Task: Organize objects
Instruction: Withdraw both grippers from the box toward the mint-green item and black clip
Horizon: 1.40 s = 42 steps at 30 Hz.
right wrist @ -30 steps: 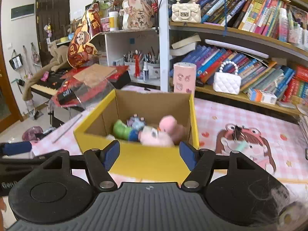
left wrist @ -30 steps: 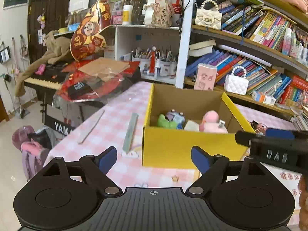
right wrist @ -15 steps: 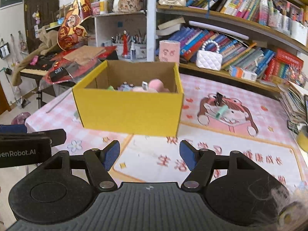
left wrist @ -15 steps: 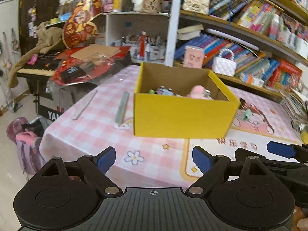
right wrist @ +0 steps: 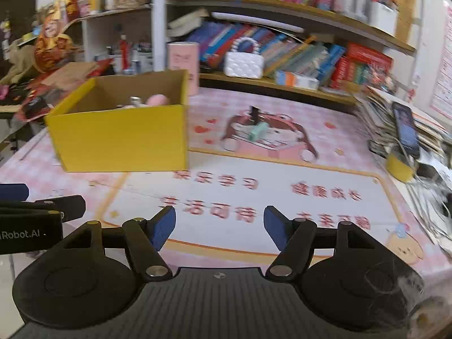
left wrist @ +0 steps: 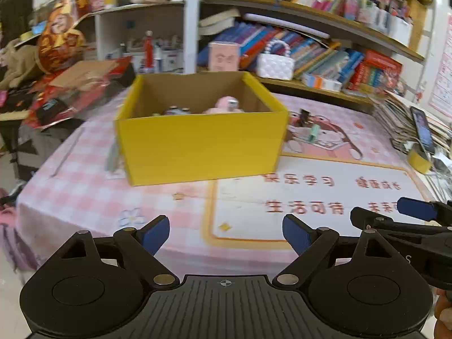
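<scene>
Box (left wrist: pixel 197 141) on surface (left wrist: pixel 84 197), toward left, toys (left wrist: pixel 226 104) inside. Mat (right wrist: pixel 282 197) right of box. Small clip (right wrist: pixel 258 131) on mat, right of box. Bookshelf (left wrist: pixel 310 53) behind box. Phone (right wrist: pixel 406 130) propped at far right edge.

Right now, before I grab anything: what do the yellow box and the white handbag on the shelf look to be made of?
Yellow box: looks like corrugated cardboard, matte yellow outside with fine ribbing, plain brown inside. White handbag: probably quilted faux leather or vinyl, judging by its padded diamond pattern and slight sheen, with a beaded handle that looks like pearl-style plastic; blur leaves this open.
</scene>
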Motion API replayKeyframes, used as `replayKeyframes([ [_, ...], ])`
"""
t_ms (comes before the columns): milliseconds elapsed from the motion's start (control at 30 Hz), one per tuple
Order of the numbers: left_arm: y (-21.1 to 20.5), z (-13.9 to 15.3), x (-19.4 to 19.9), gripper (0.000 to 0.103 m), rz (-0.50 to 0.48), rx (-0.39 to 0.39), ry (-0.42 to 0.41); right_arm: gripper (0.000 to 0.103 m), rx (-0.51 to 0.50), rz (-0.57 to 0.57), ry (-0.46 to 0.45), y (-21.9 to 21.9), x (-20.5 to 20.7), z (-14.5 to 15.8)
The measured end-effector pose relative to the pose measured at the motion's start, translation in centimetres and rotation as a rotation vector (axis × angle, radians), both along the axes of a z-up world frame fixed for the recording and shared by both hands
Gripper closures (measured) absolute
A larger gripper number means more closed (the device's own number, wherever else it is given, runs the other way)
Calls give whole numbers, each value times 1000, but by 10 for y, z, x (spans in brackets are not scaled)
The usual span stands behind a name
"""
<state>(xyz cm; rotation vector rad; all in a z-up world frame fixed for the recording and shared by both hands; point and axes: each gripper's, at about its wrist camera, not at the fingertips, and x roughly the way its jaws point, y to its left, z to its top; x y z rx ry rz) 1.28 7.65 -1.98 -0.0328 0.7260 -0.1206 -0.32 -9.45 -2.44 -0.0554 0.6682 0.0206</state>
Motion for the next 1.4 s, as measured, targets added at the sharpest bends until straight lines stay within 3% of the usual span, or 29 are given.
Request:
replayKeyframes([
  [267, -46, -3, 22, 14, -81, -8, 15, 36, 4, -110, 30, -52, 8, -6],
  [667, -128, -12, 67, 14, -138, 8, 68, 36, 8, -160, 95, -134, 45, -17],
  [1000, -179, -15, 109, 14, -72, 87, 85, 36, 56, -129, 81, -181, 98, -16],
  [1400, -208, -21, 171, 19, 41, 62, 36, 36, 97, -80, 38, -223, 170, -7],
])
